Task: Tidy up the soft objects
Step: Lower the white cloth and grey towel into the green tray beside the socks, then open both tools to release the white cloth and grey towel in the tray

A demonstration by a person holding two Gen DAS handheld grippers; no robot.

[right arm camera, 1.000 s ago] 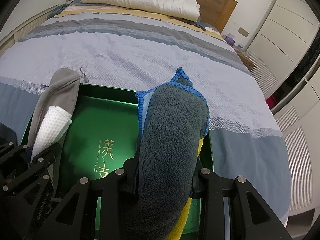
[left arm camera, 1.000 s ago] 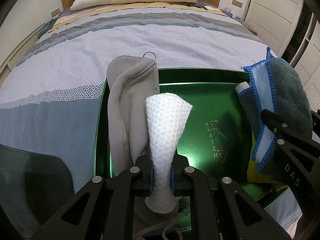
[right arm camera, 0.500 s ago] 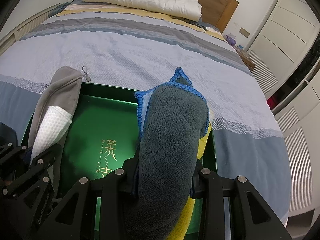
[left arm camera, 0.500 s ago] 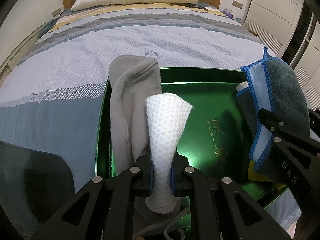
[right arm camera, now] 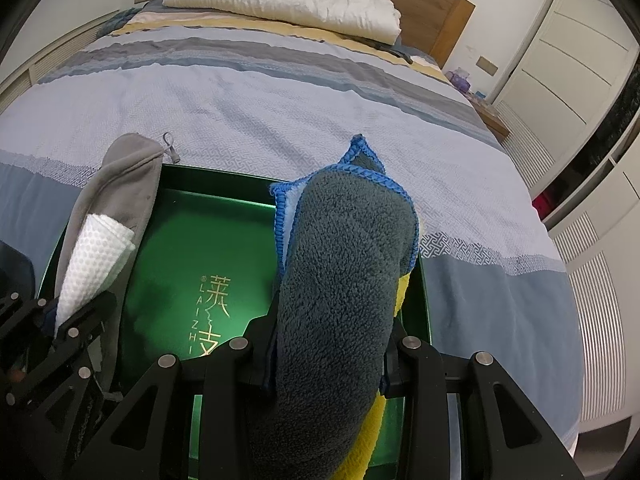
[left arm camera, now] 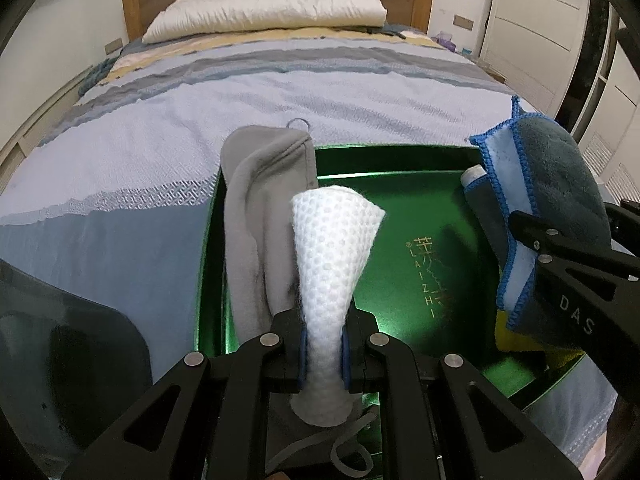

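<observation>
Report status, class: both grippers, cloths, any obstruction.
Left gripper shut on white mesh cloth. Right gripper shut on dark fleece cloth. Both over green tray; nothing blocking.

A white dimpled cloth (left arm camera: 328, 280) is standing upright at lower centre beside a grey pouch (left arm camera: 256, 216) draping the green tray's (left arm camera: 420, 216) left rim, while a dark blue-edged fleece towel (right arm camera: 340, 304) is rising over a yellow cloth (right arm camera: 372, 432) at right.

On the bed (right arm camera: 280, 120) lay one green tray (left arm camera: 420, 208); in it were four cloths: one grey (left arm camera: 260, 200), one white mesh (left arm camera: 332, 248), one blue-edged (right arm camera: 340, 280), one yellow (right arm camera: 372, 432).
</observation>
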